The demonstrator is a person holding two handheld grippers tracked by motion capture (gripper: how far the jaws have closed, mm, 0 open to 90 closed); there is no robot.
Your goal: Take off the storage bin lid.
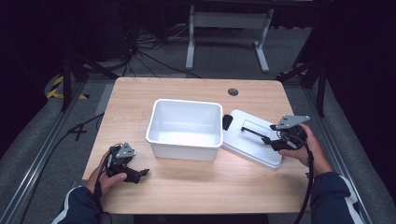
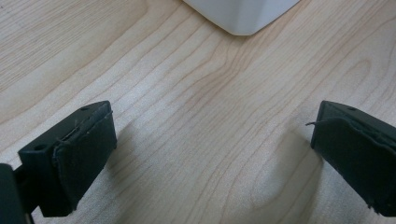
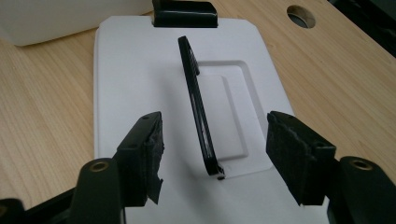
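Right gripper (image 3: 215, 154) fingers apart astride lid (image 3: 140, 84) handle (image 3: 198, 107)

White lid (image 3: 140, 93), black handle (image 3: 198, 107), wood-grain table (image 1: 196, 186)

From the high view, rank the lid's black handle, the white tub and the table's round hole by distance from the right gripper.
1. Black handle, raised on the flat white lid, at the right gripper.
2. White plastic tub, table centre.
3. Round cable hole, far table edge.
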